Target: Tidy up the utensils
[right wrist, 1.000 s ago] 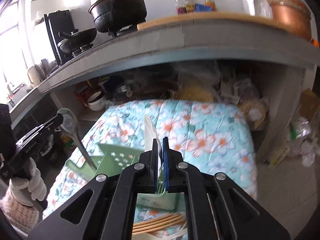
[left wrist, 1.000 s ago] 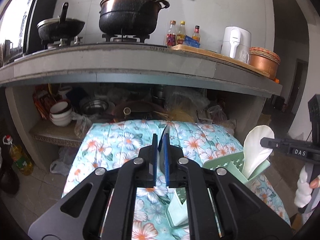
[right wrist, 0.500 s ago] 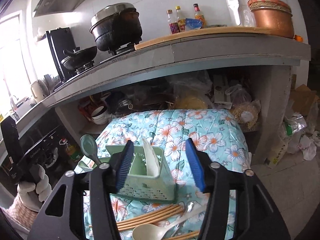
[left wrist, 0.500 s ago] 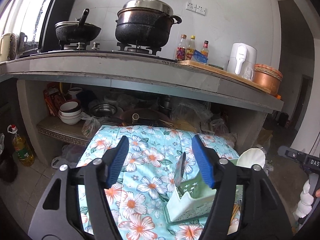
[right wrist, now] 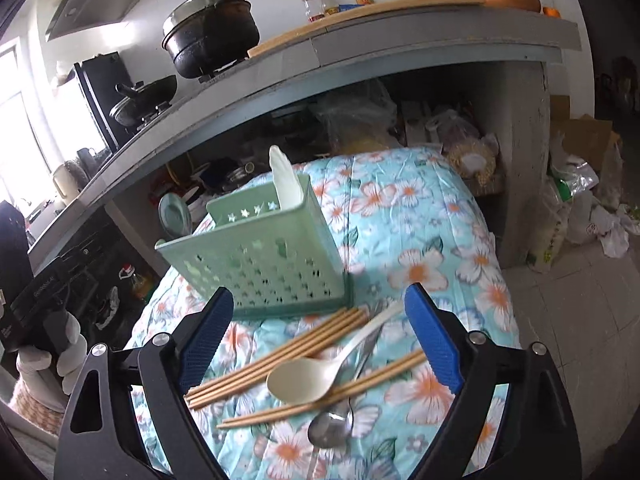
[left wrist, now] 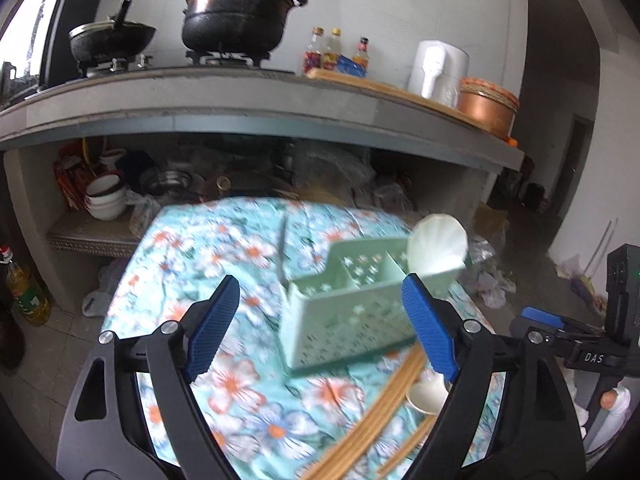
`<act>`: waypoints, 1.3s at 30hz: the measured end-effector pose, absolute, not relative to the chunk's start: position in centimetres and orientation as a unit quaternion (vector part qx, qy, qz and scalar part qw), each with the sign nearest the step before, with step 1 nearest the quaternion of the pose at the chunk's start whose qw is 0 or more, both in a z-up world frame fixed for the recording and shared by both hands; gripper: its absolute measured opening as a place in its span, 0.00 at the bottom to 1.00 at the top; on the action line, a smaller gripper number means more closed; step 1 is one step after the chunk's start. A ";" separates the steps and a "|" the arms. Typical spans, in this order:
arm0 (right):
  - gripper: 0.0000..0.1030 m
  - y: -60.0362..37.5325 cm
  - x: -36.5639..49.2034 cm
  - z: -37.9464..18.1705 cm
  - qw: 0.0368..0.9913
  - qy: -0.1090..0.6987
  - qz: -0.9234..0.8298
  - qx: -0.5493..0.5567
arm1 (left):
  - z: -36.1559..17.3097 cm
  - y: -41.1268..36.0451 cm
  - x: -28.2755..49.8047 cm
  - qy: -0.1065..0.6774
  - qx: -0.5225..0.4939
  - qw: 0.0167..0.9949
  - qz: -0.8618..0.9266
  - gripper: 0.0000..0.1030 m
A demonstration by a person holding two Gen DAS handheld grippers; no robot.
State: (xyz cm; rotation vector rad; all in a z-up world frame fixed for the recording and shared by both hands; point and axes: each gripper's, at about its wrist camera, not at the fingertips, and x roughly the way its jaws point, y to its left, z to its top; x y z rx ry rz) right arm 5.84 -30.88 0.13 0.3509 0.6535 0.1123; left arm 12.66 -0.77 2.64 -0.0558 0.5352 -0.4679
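1. A floral turquoise cloth (right wrist: 420, 216) covers the surface carrying the utensils; behind it runs a grey concrete counter (left wrist: 248, 100) with a large black pot (left wrist: 240, 12), a wok (left wrist: 110, 38) and three bottles (left wrist: 334, 50) on top, and crowded shelves underneath.
2. The left hand-held gripper (left wrist: 320, 328) hangs above the cloth with its blue fingers spread wide and nothing between them. The right hand-held gripper (right wrist: 320, 336) is likewise spread wide and empty, over the loose utensils.
3. One green perforated caddy (right wrist: 260, 256) stands on the cloth at 12 o'clock from the right gripper.
4. In the caddy stand two spoons: one white (right wrist: 286, 184) and one green (right wrist: 174, 212).
5. At 6 o'clock from the caddy lie several wooden chopsticks (right wrist: 280, 354), too overlapped to count, one cream spoon (right wrist: 316, 372) and one metal spoon (right wrist: 332, 428).
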 end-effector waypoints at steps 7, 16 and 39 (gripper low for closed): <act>0.83 -31.9 4.6 -0.9 0.925 0.329 0.060 0.181 | 0.4 -3.9 11.4 0.304 -0.029 0.918 -0.254 0.77; 0.84 -33.4 4.2 -1.7 0.919 0.334 0.060 0.201 | -0.8 -6.0 11.6 0.330 -0.023 0.904 -0.269 0.78; 0.84 -33.4 5.4 -2.4 0.914 0.346 0.066 0.203 | -2.1 -7.1 13.1 0.344 -0.031 0.893 -0.288 0.84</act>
